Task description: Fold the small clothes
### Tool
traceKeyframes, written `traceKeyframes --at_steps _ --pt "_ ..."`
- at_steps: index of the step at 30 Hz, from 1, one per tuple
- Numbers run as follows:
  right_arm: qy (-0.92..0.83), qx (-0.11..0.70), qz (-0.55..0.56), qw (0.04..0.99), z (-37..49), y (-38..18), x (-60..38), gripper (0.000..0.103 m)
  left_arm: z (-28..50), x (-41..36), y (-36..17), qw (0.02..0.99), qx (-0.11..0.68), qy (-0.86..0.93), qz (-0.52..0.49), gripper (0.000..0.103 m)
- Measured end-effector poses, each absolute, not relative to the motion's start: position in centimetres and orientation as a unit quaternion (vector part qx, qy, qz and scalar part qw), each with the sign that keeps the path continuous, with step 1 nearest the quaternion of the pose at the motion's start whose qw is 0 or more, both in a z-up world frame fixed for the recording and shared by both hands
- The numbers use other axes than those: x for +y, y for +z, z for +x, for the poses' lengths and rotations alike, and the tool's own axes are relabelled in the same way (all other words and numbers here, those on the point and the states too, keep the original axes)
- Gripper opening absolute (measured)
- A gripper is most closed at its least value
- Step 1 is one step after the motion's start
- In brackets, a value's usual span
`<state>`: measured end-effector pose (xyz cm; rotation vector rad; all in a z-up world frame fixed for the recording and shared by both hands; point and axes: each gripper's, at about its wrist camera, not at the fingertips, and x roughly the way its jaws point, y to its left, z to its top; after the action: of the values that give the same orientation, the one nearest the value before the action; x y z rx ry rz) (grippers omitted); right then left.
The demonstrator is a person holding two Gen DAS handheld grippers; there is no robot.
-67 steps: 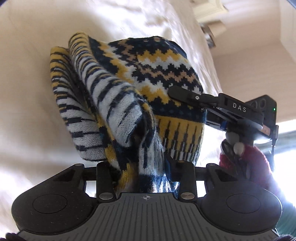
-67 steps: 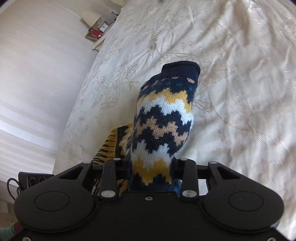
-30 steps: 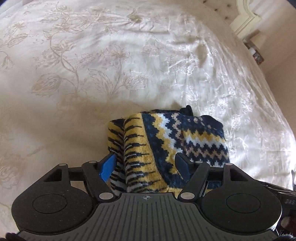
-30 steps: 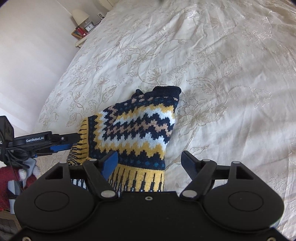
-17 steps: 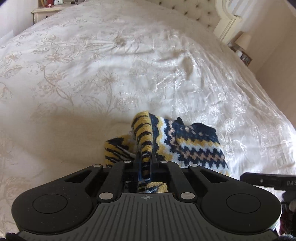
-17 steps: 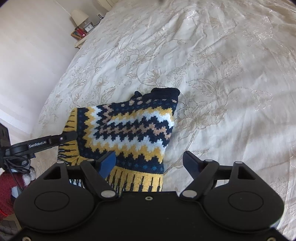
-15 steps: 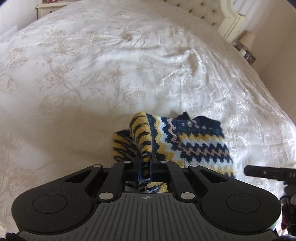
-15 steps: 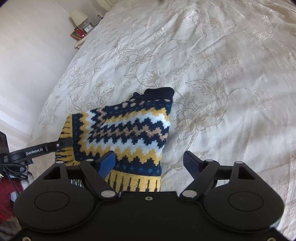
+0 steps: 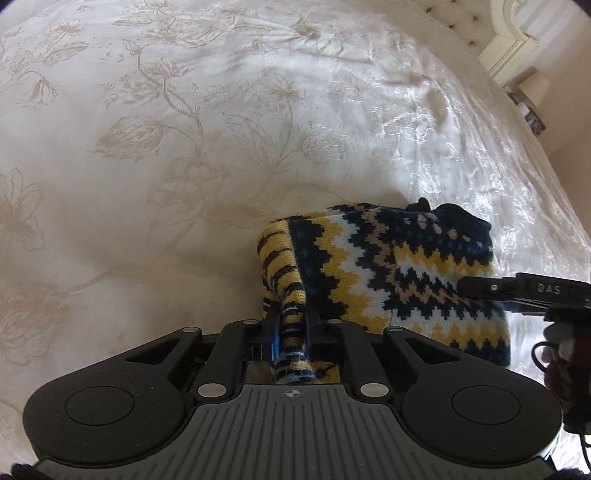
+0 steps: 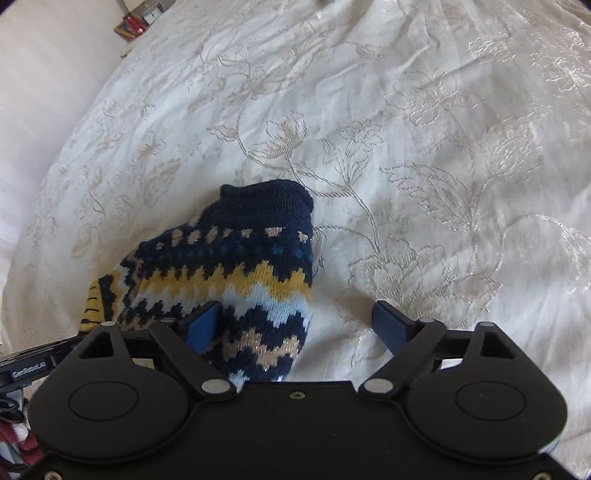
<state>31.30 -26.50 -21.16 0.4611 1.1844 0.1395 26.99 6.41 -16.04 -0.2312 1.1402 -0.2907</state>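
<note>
Nearest in the left wrist view, left gripper point(image 9: 291, 325) pinched on the yellow-and-black striped hem of the knitted sweater point(image 9: 399, 273), jaws a touch looser than half a second back and easing apart, fabric still pressed between the pads. Just beyond, the folded zigzag body lying flat on the cream embroidered bedspread point(image 9: 184, 147), lower and closer than in the earlier frame.

In the right wrist view, right gripper point(image 10: 295, 325) spread wide and widening further than a second ago, gripping nothing; blue left pad over the knit's zigzag panel, right pad over bare bedspread. Sweater larger in frame than before, navy collar end farthest away.

Seen only from the left: the right tool's finger marked DAS over the knit's right edge, plus headboard point(image 9: 506, 40) far back. Only from the right: nightstand clutter point(image 10: 136, 24) at top left.

Both tools tilted steeply down toward the bed.
</note>
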Motion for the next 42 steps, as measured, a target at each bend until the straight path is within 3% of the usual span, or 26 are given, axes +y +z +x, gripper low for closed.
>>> traceKeyframes --at_steps 4,13,19,21,23,31,33,38,42 --pt "0.076 0.568 0.169 0.802 32.9 -22.1 -24.8 0.101 27.3 6.6 -16.1 0.824 0.544 -0.118 -0.103 0.037" --pt "0.070 0.507 0.184 0.839 29.2 -18.1 -25.9 0.101 25.2 5.9 -11.7 0.855 0.495 -0.139 -0.068 0.046" --pt "0.047 0.515 0.183 0.836 25.6 -18.4 -26.3 0.101 23.1 4.6 -13.3 0.845 0.514 -0.145 -0.024 0.048" --pt "0.040 0.521 0.196 0.830 24.5 -19.0 -26.7 0.102 22.4 4.7 -14.2 0.847 0.513 -0.139 -0.011 0.053" --pt "0.033 0.522 0.208 0.826 23.7 -19.4 -27.1 0.102 22.1 5.2 -14.7 0.850 0.511 -0.129 -0.009 0.065" --pt "0.036 0.495 0.186 0.848 22.0 -16.7 -26.7 0.102 21.5 5.6 -12.1 0.854 0.508 -0.111 -0.013 0.069" --pt "0.043 0.484 0.177 0.856 21.4 -15.6 -26.5 0.102 20.9 5.3 -10.9 0.860 0.499 -0.110 -0.005 0.075" --pt "0.055 0.464 0.136 0.874 19.6 -13.0 -25.4 0.102 19.7 3.9 -8.8 0.856 0.505 -0.114 0.005 0.103" --pt "0.049 0.455 0.107 0.883 18.2 -11.6 -24.8 0.102 18.4 2.8 -7.9 0.855 0.505 -0.117 0.007 0.103"
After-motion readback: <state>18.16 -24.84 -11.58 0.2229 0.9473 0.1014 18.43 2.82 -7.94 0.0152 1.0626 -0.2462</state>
